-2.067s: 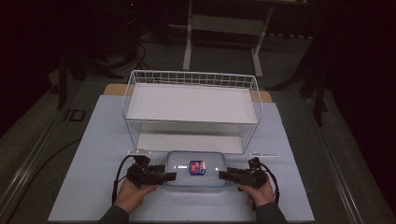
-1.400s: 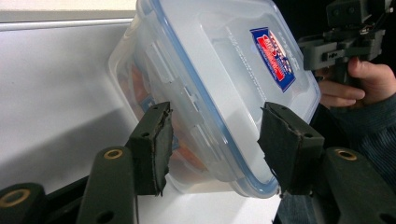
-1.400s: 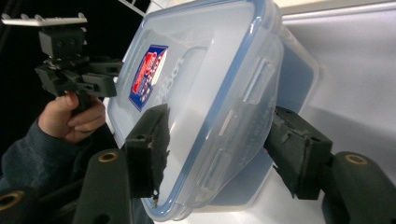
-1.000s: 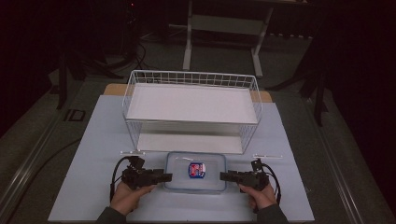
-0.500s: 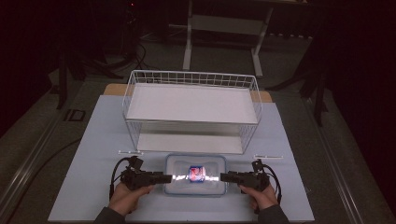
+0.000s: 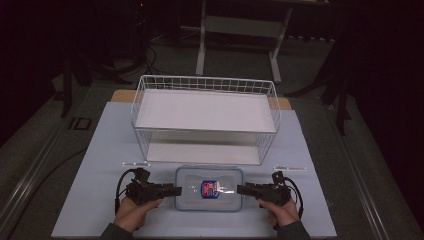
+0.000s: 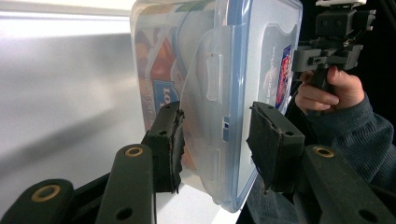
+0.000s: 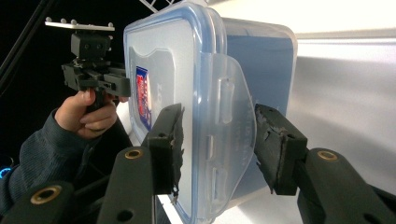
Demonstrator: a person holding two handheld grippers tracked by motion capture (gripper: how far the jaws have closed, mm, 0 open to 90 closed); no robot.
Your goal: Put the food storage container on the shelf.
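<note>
Nearest the person, a clear lidded box (image 6: 209, 195) with a blue-rimmed lid lies flat on the worktop (image 6: 90, 170), a hand-held gripper at each short end. The left hand-held gripper (image 6: 170, 190) has its jaws spread around the box's left side latch (image 7: 215, 70), one jaw under the box and one over the lid, neither pressing — released, not yet grasping. The right hand-held gripper (image 6: 245, 189) stands the same way around the right latch flap (image 8: 229, 112), jaws apart.

The step in hand looks like taking hold of both ends at once. To do it well, both jaws should close level on the rim and lid together, at the same moment, so the box does not skid or tip.

Inside the box, printed packets in orange and blue show through the wall (image 7: 156, 60); what they are I cannot tell. A red and blue label (image 6: 208, 188) sits on the lid.

Beyond, just behind the box, a white wire basket (image 6: 205, 85) stands with nothing in it — only its white floor
</note>
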